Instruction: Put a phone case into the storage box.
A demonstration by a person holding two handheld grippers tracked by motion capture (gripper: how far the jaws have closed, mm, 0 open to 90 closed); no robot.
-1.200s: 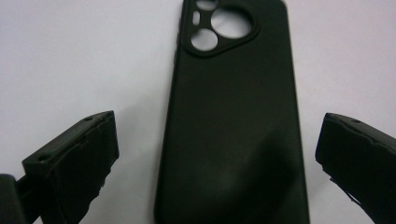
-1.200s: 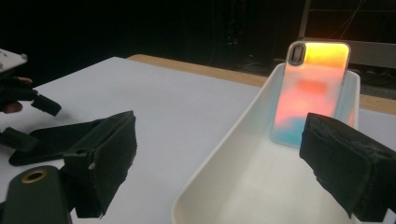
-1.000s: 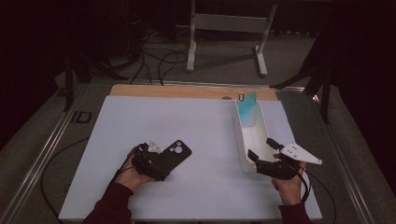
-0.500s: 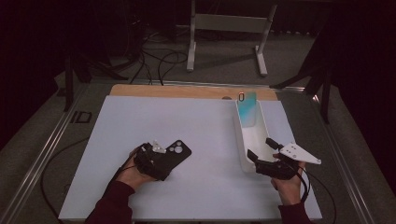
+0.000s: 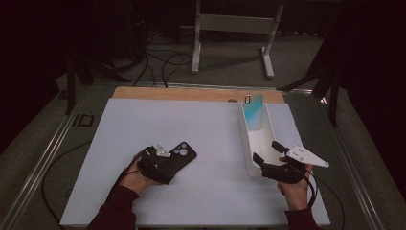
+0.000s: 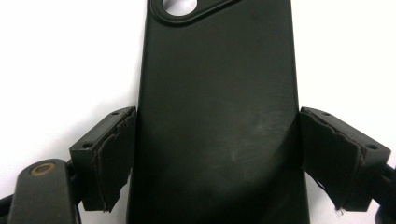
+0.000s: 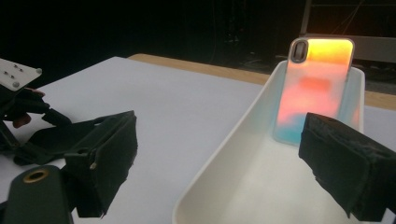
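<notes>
A black phone case [image 5: 181, 154] lies back up on the white table sheet [image 5: 201, 129] at the left. My left gripper [image 5: 168, 162] straddles its near end. In the left gripper view the case [image 6: 215, 84] runs between the jaws, which have just been closing, and both pads [image 6: 114, 154] touch its long edges. At the right, my right gripper [image 5: 265, 151] stands open at the near end of a white tray [image 5: 245, 143]. An iridescent phone case [image 5: 253, 114] leans upright against the tray's far end. In the right gripper view that case [image 7: 315, 88] stands beyond the open jaws [image 7: 219, 135].
The white sheet covers a wooden board [image 5: 191, 93] whose far edge shows. Cables [image 5: 163, 62] and a metal stand [image 5: 230, 28] sit on the dark floor beyond the table. A cable trails from each gripper toward the near edge.
The left gripper's jaws have drawn in against the black case's sides. Both hands have kept their places.
</notes>
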